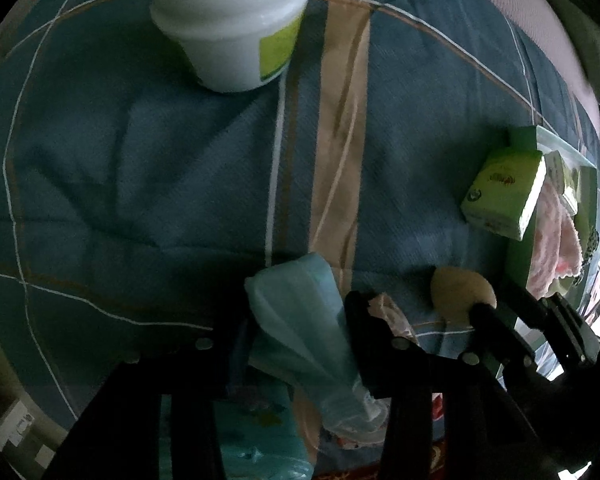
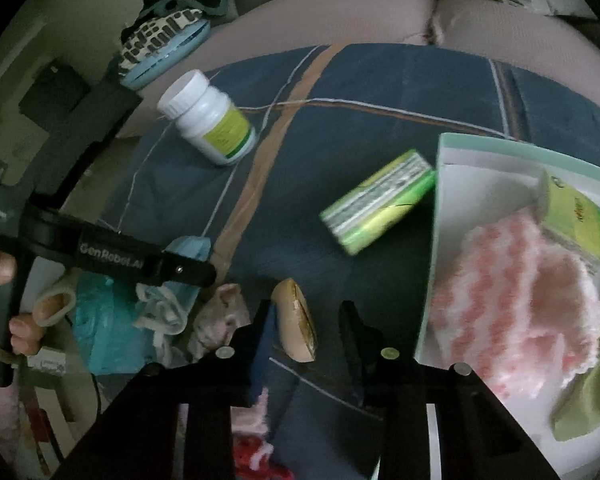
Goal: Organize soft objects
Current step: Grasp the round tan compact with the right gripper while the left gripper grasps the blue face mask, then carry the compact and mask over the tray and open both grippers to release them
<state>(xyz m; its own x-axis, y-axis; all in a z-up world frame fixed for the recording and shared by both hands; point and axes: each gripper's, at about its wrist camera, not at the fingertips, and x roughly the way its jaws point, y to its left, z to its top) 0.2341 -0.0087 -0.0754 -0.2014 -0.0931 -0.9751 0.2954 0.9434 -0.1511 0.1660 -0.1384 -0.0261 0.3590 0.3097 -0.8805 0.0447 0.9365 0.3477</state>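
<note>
Left wrist view: the left gripper [image 1: 300, 320] points steeply down over the blue quilt [image 1: 120, 180], its fingers closed on a folded blue face mask [image 1: 296, 320] near the quilt's near edge. Best to keep the pinch firm so the limp mask does not slide out.

Right wrist view: the right gripper [image 2: 306, 320] tilts down, its fingers either side of a tan sponge pad [image 2: 294, 320]; whether they press it I cannot tell. The white tray [image 2: 444, 208], holding a pink cloth [image 2: 512, 300], sits at the quilt's right edge.
</note>
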